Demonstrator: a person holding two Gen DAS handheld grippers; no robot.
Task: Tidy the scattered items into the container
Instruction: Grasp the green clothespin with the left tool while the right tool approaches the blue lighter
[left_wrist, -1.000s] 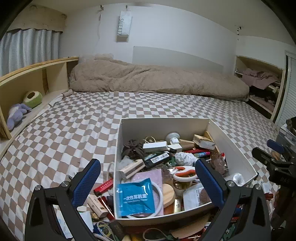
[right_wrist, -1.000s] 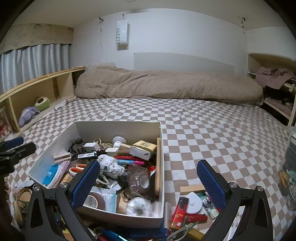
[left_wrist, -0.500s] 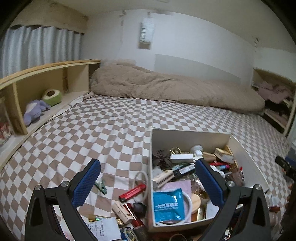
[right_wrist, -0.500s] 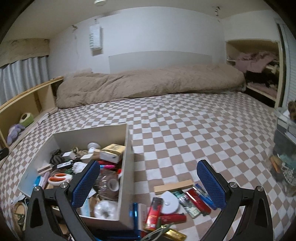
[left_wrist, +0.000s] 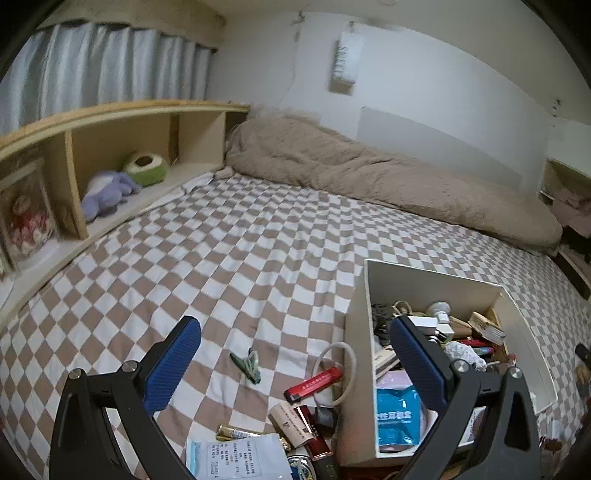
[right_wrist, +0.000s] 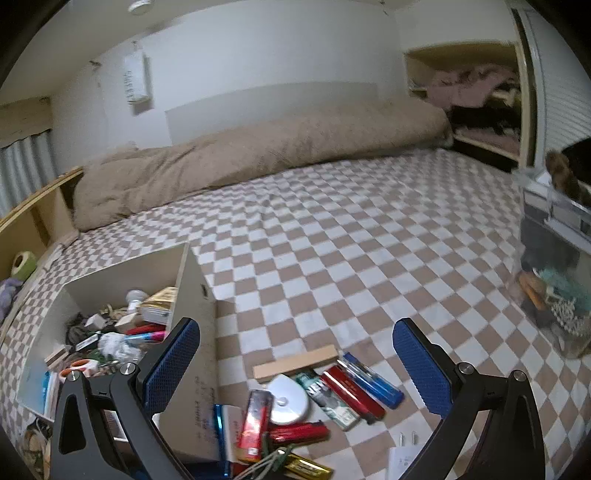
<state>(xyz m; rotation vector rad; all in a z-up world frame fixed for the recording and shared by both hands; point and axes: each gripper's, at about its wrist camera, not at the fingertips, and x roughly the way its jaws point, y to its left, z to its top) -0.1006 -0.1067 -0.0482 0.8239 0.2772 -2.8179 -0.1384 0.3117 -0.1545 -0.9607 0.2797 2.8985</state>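
Progress: partway | container (left_wrist: 439, 284) on bed (left_wrist: 258, 258), already holding many items | lighters (right_wrist: 351, 391) and clip (left_wrist: 248, 363) lying outside | left gripper (left_wrist: 295, 369), right gripper (right_wrist: 295, 369) hovering wide, gripping nothing

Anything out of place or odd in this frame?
Yes: loose items still lie on the checkered bedspread on both sides of the white box, including a green clip and a wooden strip. Nothing looks spilled or broken.
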